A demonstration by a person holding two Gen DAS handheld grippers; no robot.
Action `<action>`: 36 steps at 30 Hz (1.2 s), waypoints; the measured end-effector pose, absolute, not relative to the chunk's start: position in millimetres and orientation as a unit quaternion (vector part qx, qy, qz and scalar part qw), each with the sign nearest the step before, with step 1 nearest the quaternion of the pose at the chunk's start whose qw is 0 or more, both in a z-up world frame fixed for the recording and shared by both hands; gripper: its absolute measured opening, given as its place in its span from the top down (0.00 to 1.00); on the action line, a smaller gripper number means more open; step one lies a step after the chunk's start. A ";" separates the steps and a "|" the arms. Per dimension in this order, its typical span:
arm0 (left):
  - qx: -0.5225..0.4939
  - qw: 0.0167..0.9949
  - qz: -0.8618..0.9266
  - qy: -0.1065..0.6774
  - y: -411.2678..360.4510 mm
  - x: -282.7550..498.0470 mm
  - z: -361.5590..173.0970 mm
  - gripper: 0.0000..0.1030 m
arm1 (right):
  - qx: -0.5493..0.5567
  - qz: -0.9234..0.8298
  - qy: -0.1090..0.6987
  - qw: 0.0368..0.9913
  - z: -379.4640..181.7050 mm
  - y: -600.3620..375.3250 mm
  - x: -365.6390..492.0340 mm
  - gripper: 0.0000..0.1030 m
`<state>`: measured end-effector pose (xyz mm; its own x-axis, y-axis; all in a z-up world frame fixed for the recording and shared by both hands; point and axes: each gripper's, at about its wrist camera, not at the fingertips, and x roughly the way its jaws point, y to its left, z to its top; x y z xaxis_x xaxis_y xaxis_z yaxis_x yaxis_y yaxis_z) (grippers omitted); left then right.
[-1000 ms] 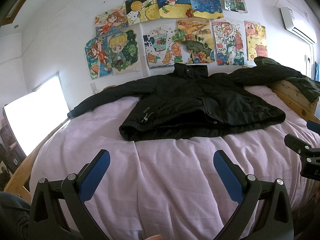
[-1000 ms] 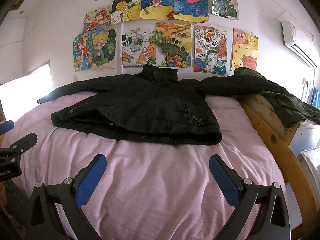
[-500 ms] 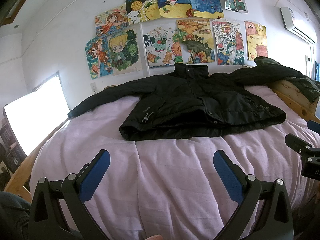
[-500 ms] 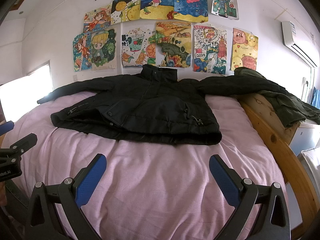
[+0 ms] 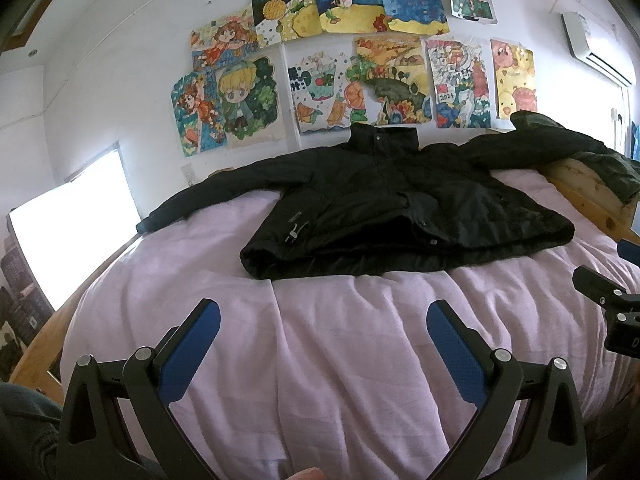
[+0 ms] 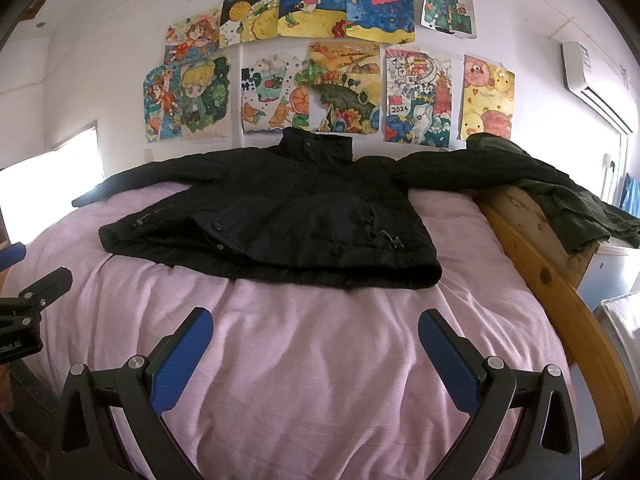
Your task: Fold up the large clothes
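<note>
Jacket [image 5: 384,208], black and padded, spread front-up on the bed [image 5: 360,360] with pink sheet; collar toward the wall, hem toward both grippers. Lies straight ahead of each gripper, well apart, with bare sheet between fingertips and hem. Long axis sleeve to sleeve, running crosswise to the line of approach. One sleeve [image 5: 208,196] stretched out flat ahead and to the left of the left gripper [image 5: 320,336]; the other sleeve [image 6: 460,164] reaching ahead and to the right of the right gripper [image 6: 316,334], ending at the wooden bed frame [image 6: 528,256] beside a dark green garment [image 6: 568,208] draped there.

Left gripper: spread wide, blue pads apart, nothing between them. Right gripper: likewise wide and empty. Both hover low over the near end of the bed, side by side, each visible at the edge of the other's view.

Judged: folding not begun; hem possibly doubled under slightly, not certain. Left hem corner [image 5: 256,260] ahead and slightly left of the left gripper, so nearer to that one; right hem corner [image 6: 428,276] ahead and to the right of the right gripper, nearer to that one. Either sleeve equally far off. Bulky padding likely to spring back after creasing.
</note>
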<state>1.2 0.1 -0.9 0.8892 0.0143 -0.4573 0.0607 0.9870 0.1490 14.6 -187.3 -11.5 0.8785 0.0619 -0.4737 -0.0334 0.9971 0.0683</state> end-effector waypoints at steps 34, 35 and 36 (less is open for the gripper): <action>0.159 0.935 -0.084 0.306 -51.8 128.4 114.3 0.01 | 0.127 -0.021 0.352 0.927 122.2 -311.5 118.1 0.00; 0.166 0.933 -0.083 0.308 -57.3 143.1 118.9 0.01 | 0.135 -0.032 0.345 0.928 123.7 -326.3 129.9 0.00; 0.172 0.932 -0.083 0.307 -61.6 155.9 121.3 0.01 | 0.140 -0.044 0.342 0.928 124.0 -338.9 140.9 0.00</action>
<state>155.9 -61.6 121.3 0.7971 -0.0494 -0.6018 0.2609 0.9270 0.2695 140.9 -338.9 124.0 0.7619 0.0142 -0.6475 0.1773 0.9570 0.2297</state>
